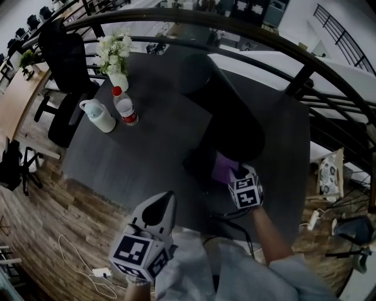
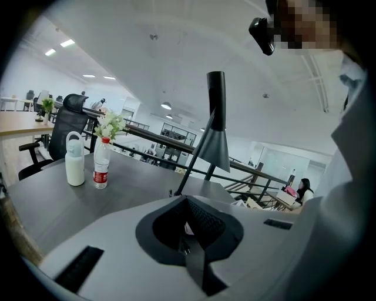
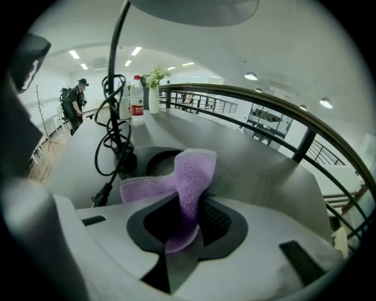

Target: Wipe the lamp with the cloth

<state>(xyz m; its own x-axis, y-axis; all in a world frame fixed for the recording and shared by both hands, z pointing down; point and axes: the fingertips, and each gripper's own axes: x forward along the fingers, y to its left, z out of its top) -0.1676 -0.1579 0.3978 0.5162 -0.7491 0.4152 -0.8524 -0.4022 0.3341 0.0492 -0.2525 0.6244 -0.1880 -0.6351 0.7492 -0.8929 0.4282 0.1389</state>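
Note:
The black desk lamp (image 1: 226, 103) stands on the dark table (image 1: 147, 153), its big shade seen from above. In the right gripper view its round base (image 3: 157, 161), thin stem (image 3: 116, 41) and the shade's underside (image 3: 194, 9) lie just ahead. My right gripper (image 1: 234, 171) is shut on a purple cloth (image 3: 187, 182), which sticks up between the jaws close to the base; the cloth (image 1: 223, 167) also shows beside the base in the head view. My left gripper (image 1: 166, 201) hangs at the table's near edge, shut with nothing in it, and faces the lamp (image 2: 216, 126) from a distance.
A coiled black cord with its plug (image 3: 111, 135) lies left of the base. A water bottle (image 1: 125, 107), a white flask (image 1: 100, 115) and a vase of white flowers (image 1: 115, 56) stand at the far left. A railing (image 1: 305, 73) runs behind the table.

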